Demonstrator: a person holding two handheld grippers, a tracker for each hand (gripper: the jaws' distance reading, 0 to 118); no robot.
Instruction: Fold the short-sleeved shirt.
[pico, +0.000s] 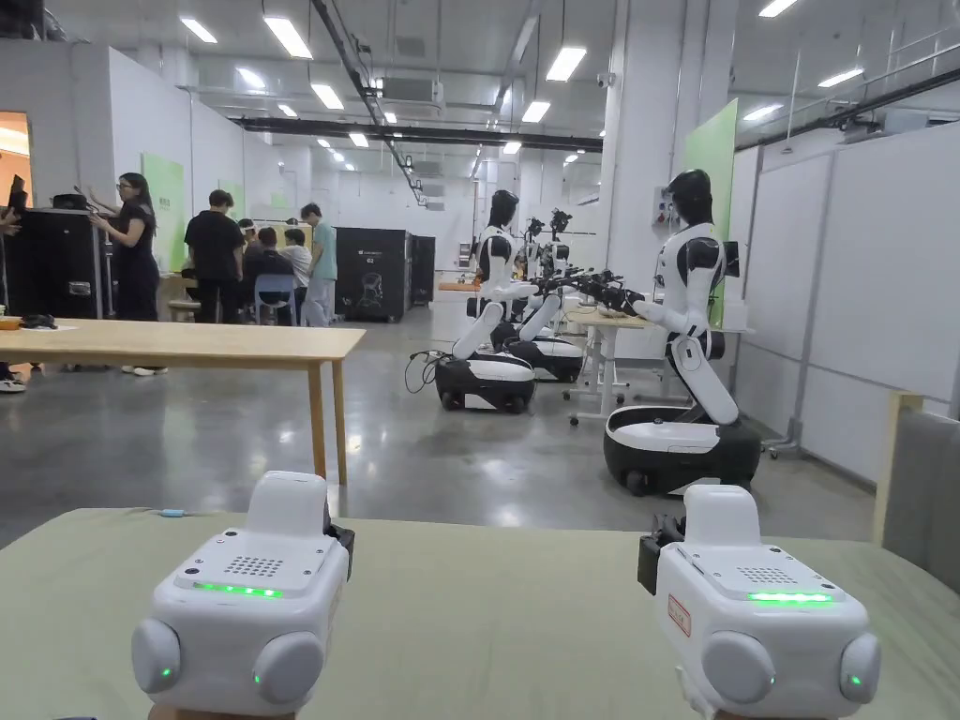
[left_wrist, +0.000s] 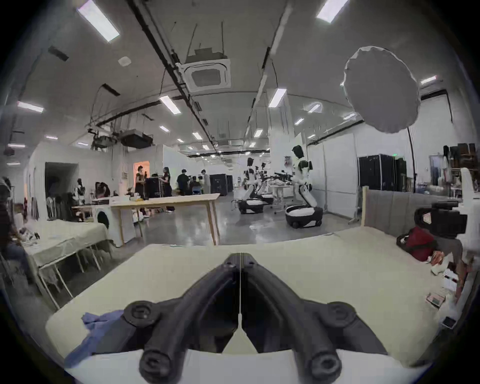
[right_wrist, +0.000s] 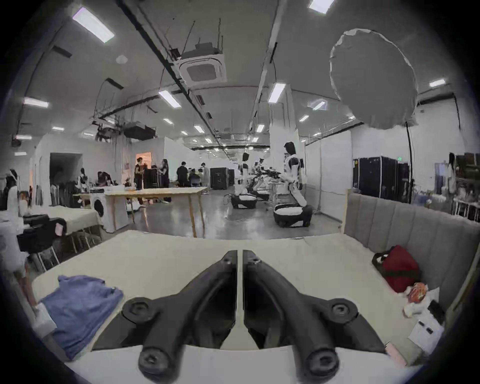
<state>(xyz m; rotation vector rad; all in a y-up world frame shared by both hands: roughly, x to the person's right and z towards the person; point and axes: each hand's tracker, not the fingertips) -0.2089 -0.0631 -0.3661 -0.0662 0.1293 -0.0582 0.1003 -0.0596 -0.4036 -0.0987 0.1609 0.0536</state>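
Shirt (right_wrist: 80, 309) lies left of both grippers' closed, empty jaws.

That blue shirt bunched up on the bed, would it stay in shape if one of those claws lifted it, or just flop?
Probably flop: the blue shirt lies rumpled in soft folds on the bed cover, so it would likely droop from wherever it is pinched. It looks thin, so likely light. Pushed, it would probably bunch rather than slide whole. Both the left gripper and right gripper are shut, holding nothing.
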